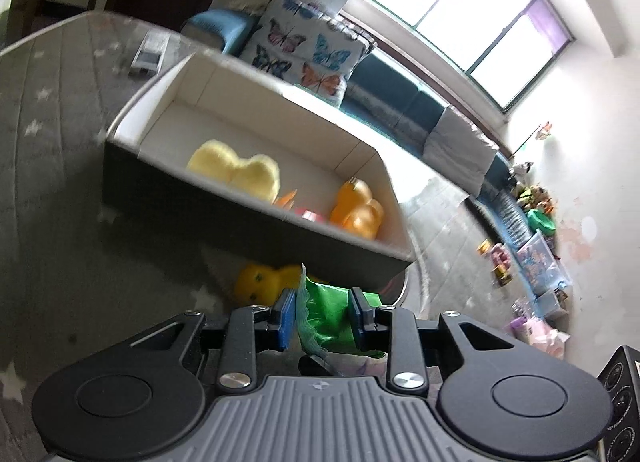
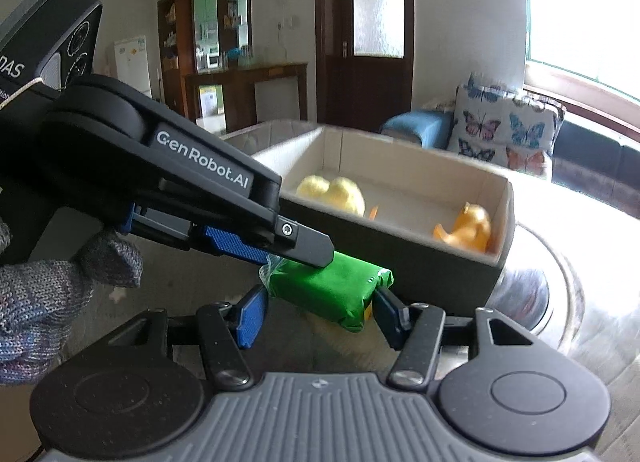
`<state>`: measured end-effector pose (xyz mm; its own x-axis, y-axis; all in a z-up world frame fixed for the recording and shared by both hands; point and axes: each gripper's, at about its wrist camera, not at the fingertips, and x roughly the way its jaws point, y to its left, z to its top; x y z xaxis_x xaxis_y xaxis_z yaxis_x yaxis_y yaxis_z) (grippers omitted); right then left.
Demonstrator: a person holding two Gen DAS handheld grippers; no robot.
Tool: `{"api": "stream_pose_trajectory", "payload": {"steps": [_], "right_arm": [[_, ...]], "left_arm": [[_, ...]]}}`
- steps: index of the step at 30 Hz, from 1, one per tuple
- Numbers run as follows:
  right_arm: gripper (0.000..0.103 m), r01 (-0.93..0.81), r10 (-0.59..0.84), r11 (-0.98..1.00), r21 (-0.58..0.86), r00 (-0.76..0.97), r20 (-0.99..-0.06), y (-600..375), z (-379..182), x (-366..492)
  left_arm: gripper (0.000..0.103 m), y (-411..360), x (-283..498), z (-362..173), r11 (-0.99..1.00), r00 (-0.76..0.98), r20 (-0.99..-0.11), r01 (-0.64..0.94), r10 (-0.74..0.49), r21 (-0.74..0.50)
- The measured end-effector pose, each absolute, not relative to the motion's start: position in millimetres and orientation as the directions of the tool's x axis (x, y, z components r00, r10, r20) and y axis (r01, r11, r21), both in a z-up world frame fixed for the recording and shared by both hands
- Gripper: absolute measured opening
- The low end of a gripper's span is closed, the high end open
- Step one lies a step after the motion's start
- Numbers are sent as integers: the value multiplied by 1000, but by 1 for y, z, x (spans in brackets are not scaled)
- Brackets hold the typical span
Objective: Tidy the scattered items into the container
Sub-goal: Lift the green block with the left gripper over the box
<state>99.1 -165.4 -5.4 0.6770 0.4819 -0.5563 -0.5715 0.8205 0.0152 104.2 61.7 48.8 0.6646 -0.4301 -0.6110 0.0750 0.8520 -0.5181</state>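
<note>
Both grippers are on the same thing here: a soft green plastic-wrapped packet (image 2: 332, 286), crinkled at its sealed ends. The left gripper (image 1: 322, 316) has its blue-padded jaws drawn in narrow, pinching one crimped end of the packet. From the right wrist view, that left gripper (image 2: 298, 258) reaches in from the upper left, a hand in a grey knitted glove (image 2: 44, 294) behind it. The right gripper (image 2: 320, 314) has its jaws partway in around the packet's other end, pads against the wrapper on both sides as far as the angle lets me judge.

The packet is up off the grey star-patterned mat (image 1: 48, 134), just in front of the near wall of the open rectangular box with dark outer sides and a pale lining (image 1: 248, 218). Not inside.

In the box: a pale yellow fluffy plush toy (image 1: 236, 174) near the middle, an orange rubber duck (image 1: 358, 210) at the right end, and small orange and red bits between them, too blurred to name. A yellow rubber duck (image 1: 260, 282) lies on the mat outside, close against the box's near wall. Beyond the box, a butterfly-print cushion (image 1: 308, 46) rests on a dark sofa (image 1: 400, 102).
</note>
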Motion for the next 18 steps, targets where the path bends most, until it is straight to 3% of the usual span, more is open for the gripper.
{"api": "stream_pose_trajectory", "payload": {"steps": [8,18], "right_arm": [[58,-556,465,830,-31,722,-513,-168,16,133],[59,-532,430,846,-36,720,-544,-165,14,194]], "left_arm": [[30,52,142,71,861,697,-577,116,-425,-495],[30,48,204,61,853,680,-591,100,-435,-513]]}}
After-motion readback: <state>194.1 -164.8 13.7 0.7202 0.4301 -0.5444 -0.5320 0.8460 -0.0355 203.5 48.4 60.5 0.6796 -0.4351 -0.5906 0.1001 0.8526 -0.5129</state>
